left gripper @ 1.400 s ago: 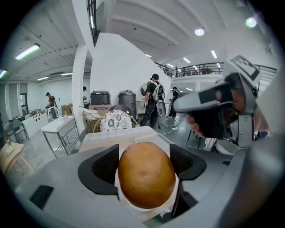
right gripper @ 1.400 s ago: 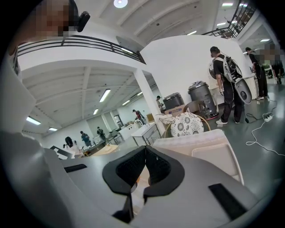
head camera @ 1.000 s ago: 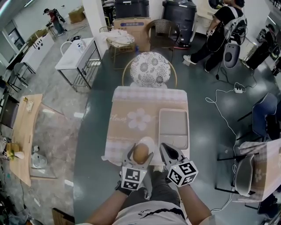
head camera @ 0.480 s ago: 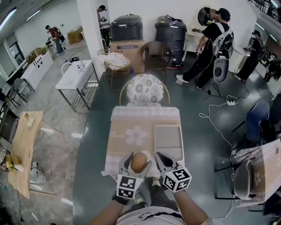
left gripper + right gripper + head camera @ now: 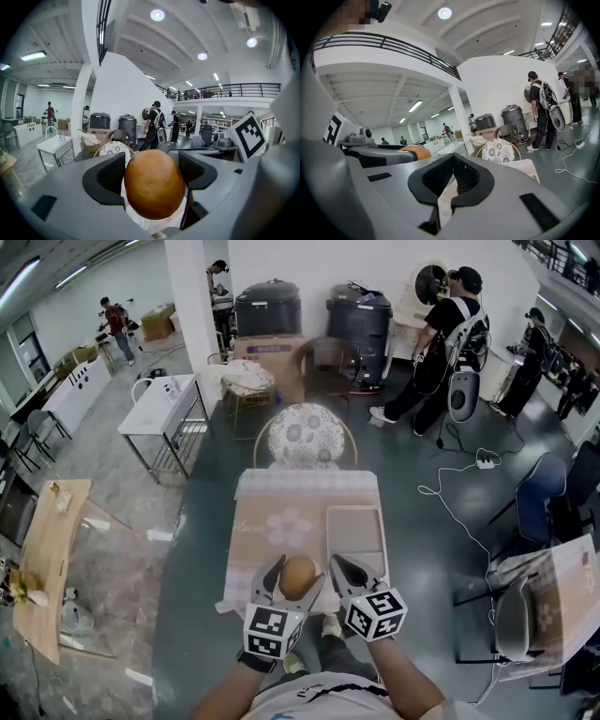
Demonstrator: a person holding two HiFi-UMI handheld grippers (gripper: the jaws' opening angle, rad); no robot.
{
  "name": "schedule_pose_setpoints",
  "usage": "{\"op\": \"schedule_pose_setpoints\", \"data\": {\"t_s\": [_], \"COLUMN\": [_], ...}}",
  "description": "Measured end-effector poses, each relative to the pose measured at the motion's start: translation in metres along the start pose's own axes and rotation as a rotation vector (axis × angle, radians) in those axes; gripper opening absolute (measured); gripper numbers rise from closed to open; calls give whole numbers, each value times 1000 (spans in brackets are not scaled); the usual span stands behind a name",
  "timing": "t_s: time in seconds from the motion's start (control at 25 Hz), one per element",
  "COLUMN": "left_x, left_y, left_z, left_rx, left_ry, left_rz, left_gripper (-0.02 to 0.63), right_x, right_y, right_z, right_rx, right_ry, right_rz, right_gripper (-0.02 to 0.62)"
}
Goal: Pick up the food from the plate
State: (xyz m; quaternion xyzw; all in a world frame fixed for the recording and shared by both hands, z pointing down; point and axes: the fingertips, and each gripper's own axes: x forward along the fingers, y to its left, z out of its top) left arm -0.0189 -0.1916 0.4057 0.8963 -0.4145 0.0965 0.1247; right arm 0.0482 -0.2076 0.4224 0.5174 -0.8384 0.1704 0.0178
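A round brown bun [image 5: 298,577] sits between the fingers of my left gripper [image 5: 297,579], held above the near edge of the cloth-covered table [image 5: 281,521]. In the left gripper view the bun [image 5: 153,183] fills the gap of the left gripper [image 5: 153,180], both black pads pressing its sides. Just under it shows part of the white plate [image 5: 140,224]. My right gripper [image 5: 341,570] hovers right beside the left one, shut with nothing in it. Its pads meet at the tips in the right gripper view [image 5: 452,161], where the bun [image 5: 417,150] peeks out at the left.
A grey tray [image 5: 355,529] lies on the table's right half. A chair with a patterned cushion [image 5: 307,435] stands at the far side. A cable [image 5: 450,493] runs over the floor at the right. People stand at the back right, and a white table [image 5: 159,390] at the left.
Both grippers have risen and drawn slightly back toward me, the left carrying the bun up off the plate. The view now takes in more of the room.
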Motion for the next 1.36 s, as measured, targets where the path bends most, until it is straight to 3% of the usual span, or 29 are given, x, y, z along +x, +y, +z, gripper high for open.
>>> {"op": "schedule_pose_setpoints", "data": {"t_s": [0.4,1.36], "left_x": [-16,-20], "left_y": [-4,-11], "left_z": [9,7], "left_rx": [-11,1], "left_ry": [-37,-39], "left_rz": [-1,-8], "left_gripper": [350,350], "right_x": [-10,-19], "right_y": [9,13], "right_z": [11,8], "right_rx": [-56,-74], "right_ry": [-25,-20], "right_rz": [-18,-30], "right_gripper": [14,14]}}
